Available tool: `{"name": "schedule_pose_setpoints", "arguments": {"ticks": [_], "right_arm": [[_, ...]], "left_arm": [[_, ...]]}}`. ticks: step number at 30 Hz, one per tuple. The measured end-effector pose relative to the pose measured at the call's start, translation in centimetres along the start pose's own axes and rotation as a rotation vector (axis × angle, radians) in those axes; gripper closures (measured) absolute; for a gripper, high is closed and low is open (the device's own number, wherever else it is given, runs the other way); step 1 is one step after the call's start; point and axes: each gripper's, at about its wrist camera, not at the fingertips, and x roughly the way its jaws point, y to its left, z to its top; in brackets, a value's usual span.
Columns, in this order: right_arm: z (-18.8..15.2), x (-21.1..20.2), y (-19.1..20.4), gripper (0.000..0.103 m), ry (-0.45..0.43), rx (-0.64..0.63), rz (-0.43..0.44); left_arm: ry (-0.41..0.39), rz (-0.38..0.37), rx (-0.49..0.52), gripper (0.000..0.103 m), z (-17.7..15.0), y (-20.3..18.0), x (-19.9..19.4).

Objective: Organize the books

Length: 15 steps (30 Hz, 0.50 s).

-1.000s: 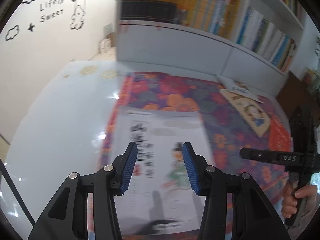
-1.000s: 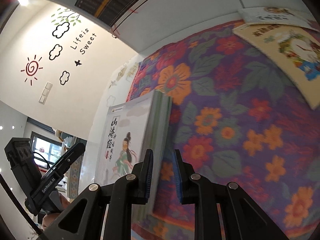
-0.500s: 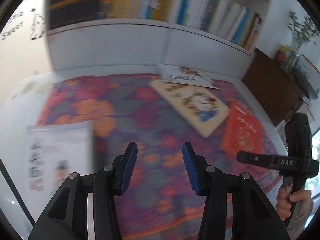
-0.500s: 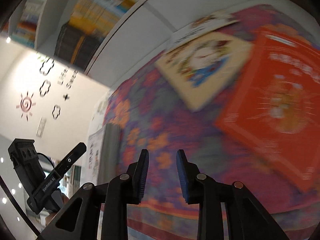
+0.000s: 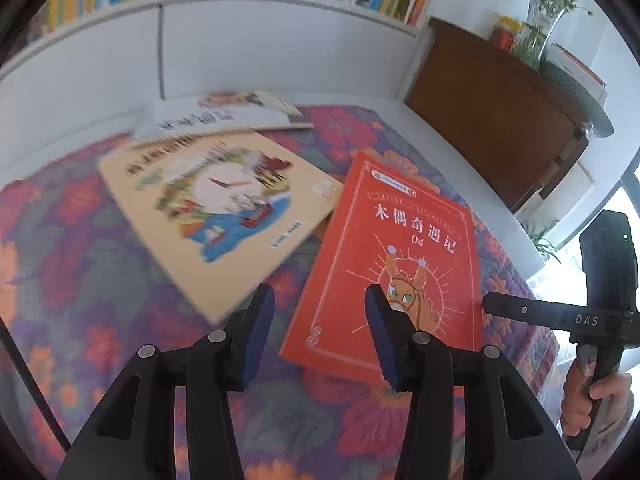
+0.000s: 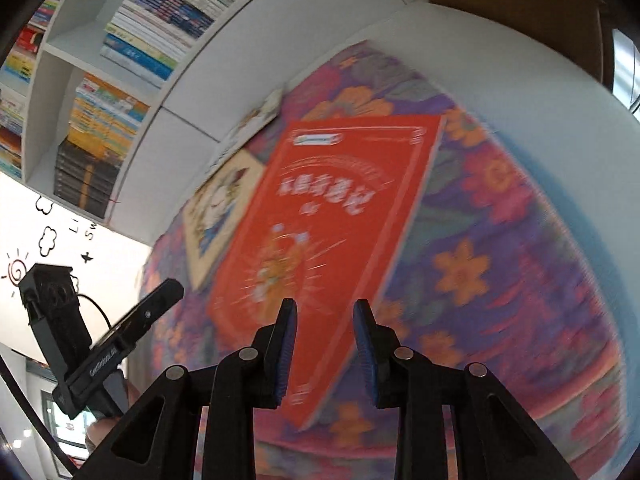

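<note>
Big white bookshelf packed with books runs across the top of the left wrist frame, and under it a flowery purple-orange tablecloth fills most of the view. On the cloth, a cream picture book lies left of centre, with a white book tucked above it near the shelf. The red book lies flat at centre right, its upper left corner overlapping the cream one. Left gripper hangs over the red book's lower left corner, jaws spread wide, grasping nothing. Right gripper is also released, straddling the red book's near edge at bottom centre.
</note>
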Motion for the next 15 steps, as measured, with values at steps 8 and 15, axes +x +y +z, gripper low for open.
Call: {"name": "schedule_pose_setpoints", "arguments": {"ticks": [8,15], "right_arm": [[0.8,1.0,-1.6,0.062,-0.063,-0.031,0.057],[-0.5,0.9,-0.7,0.057,-0.132,-0.133,0.013]], "left_arm": [[0.019,0.028,-0.084,0.058,-0.1,0.7,4.0],[0.038,0.115,-0.012,0.056,-2.1,-2.8,3.2]]}}
